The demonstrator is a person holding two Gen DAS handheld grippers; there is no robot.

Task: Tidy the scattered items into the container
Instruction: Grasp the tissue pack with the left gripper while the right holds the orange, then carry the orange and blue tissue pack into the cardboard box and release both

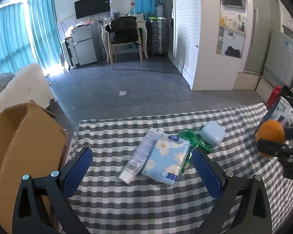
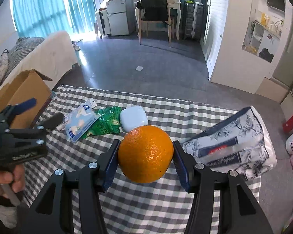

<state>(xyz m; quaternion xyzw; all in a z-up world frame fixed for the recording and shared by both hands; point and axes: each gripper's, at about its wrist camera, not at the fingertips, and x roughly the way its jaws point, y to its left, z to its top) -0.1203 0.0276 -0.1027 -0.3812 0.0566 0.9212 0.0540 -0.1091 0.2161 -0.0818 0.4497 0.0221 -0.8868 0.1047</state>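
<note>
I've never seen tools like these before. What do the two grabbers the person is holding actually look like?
Each is a black, angular frame with triangular cut-outs and round silver bolt heads. The left gripper and right gripper both end in two flat fingers faced with dark blue textured pads. No cables show. The person's bare hand grips the left one's handle from below.

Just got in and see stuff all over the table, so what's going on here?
A person is tidying with a handheld gripper in each hand. The right gripper is shut on an orange, held above the checked tablecloth. The left gripper is open and empty, facing a tissue pack, tube, green packet and pale blue case. The cardboard box waits at the table's left.
</note>
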